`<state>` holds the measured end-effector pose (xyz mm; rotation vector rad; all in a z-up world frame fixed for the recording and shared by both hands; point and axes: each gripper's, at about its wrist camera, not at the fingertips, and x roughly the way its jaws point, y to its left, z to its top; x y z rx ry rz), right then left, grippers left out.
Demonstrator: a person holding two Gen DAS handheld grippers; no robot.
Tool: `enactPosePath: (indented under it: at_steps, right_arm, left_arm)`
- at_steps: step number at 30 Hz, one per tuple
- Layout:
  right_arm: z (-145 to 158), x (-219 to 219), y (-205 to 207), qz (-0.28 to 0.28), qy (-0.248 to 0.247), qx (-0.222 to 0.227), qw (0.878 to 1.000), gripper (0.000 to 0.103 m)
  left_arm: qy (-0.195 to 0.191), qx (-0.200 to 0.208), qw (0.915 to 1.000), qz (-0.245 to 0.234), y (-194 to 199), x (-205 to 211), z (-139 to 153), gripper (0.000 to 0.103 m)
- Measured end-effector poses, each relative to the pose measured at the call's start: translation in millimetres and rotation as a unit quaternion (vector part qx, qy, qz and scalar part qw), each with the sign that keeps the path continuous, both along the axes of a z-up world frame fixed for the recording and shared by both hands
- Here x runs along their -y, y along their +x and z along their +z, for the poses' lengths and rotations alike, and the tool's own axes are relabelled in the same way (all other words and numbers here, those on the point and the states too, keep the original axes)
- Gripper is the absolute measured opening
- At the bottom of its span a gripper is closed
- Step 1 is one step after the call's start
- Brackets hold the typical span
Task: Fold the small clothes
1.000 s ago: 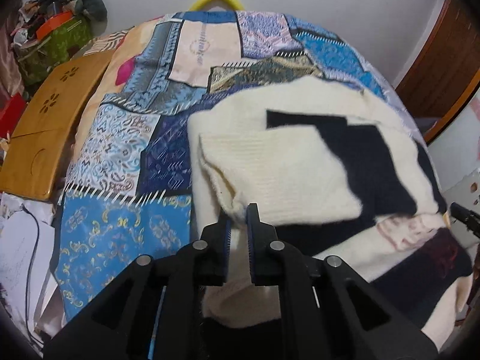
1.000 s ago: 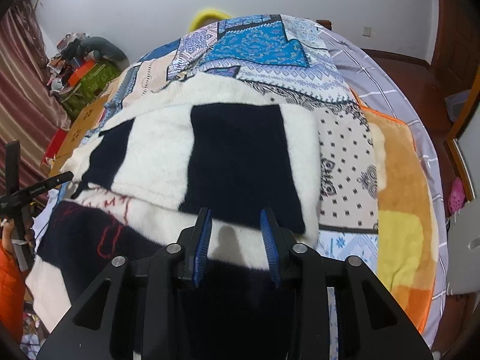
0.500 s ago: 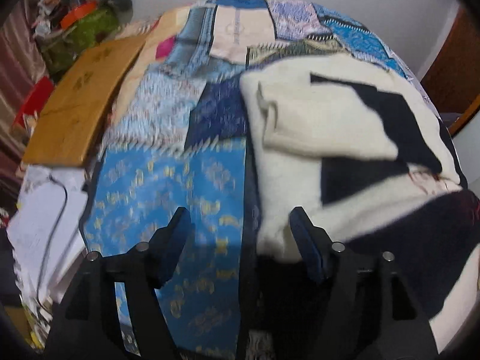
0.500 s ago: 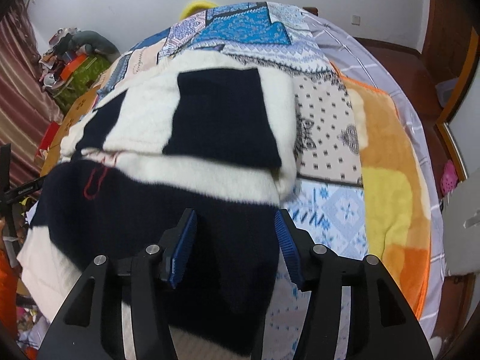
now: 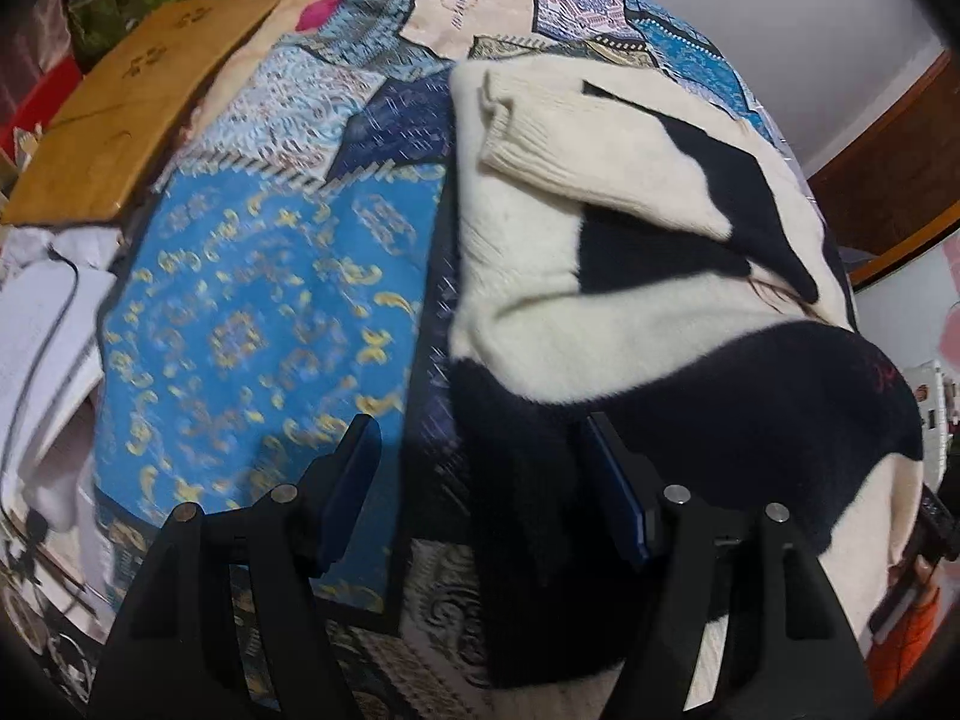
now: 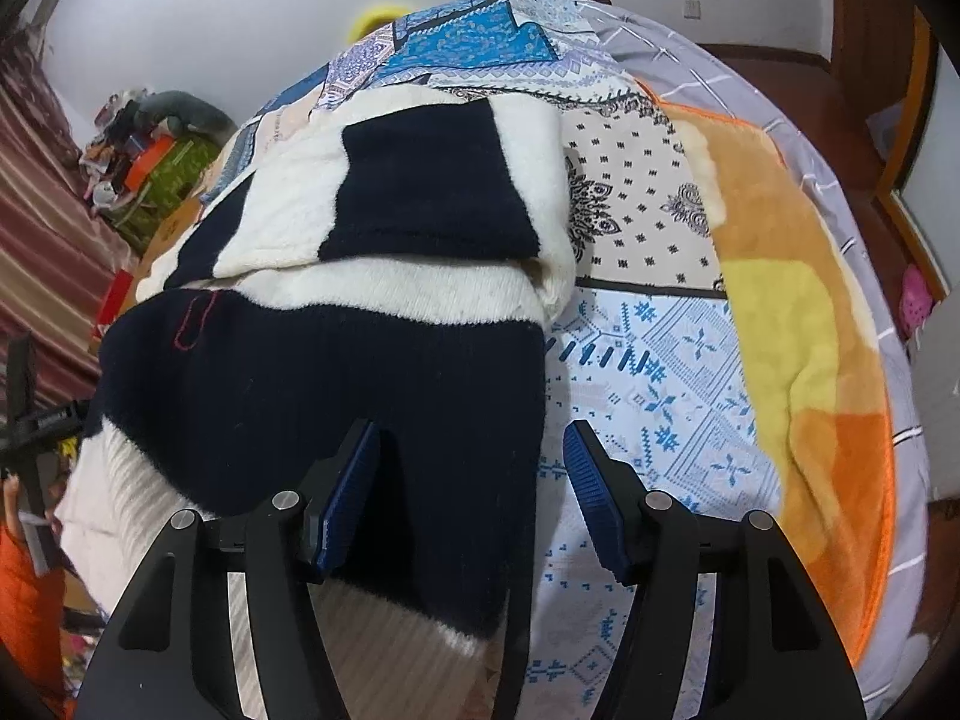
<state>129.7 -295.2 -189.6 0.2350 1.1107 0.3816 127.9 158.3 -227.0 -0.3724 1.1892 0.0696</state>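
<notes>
Your left gripper [image 5: 480, 486] has let the sleeve go, jaws apart over the sweater's [image 5: 600, 300] left hem edge, gripping nothing. The right gripper [image 6: 471, 480] has just been opening, straddling the right hem edge. The sweater lies mid-bed [image 6: 660, 372], sleeves folded in; hem fold probably next.

Materials: mostly soft cloth, hard matt plastic on the tools

Sweater [image 5: 606, 330] fuzzy knit, ribbed cuff; patchwork quilt [image 5: 252, 324] smooth printed cloth; orange blanket [image 6: 804, 360] plush fleece; board [image 5: 120, 120] smooth wood; left gripper [image 5: 480, 480] matt black plastic, ridged blue pads [image 6: 591, 486].
</notes>
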Motion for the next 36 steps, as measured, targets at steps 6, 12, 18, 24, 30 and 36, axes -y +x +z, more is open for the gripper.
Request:
enactPosePath:
  at_steps: [6, 12, 18, 24, 30, 36]
  right_arm:
    - [-8.4, 3.9, 0.8, -0.016, 0.045, -0.013, 0.999, 0.059]
    - [-4.1, -0.3, -0.2, 0.003, 0.061, 0.001, 0.998, 0.036]
    - [18.4, -12.9, 4.0, 0.023, 0.022, 0.063, 0.997, 0.011]
    - [58.4, -8.5, 24.0, 0.022, 0.014, 0.135, 0.991, 0.01]
    - [61.0, -5.5, 43.1, 0.005, -0.002, 0.15, 0.989, 0.01]
    - [27.5, -10.2, 58.1, 0.004, -0.027, 0.104, 0.994, 0.01]
  left_arm:
    - [-0.017, 0.004, 0.9999, 0.0, -2.5, 6.2, 0.0, 0.069]
    - [-0.073, 0.013, 0.9972, -0.004, -2.4, 4.4, 0.9, 0.031]
    - [-0.016, 0.049, 0.9975, -0.048, 4.3, 29.4, 24.4, 0.012]
    - [0.039, 0.122, 0.9908, -0.044, 18.9, 28.7, 72.8, 0.01]
    - [0.082, 0.134, 0.9872, -0.028, 38.0, 13.6, 81.0, 0.01]
    - [0.079, 0.09, 0.9925, -0.027, 53.1, 5.0, 45.7, 0.01]
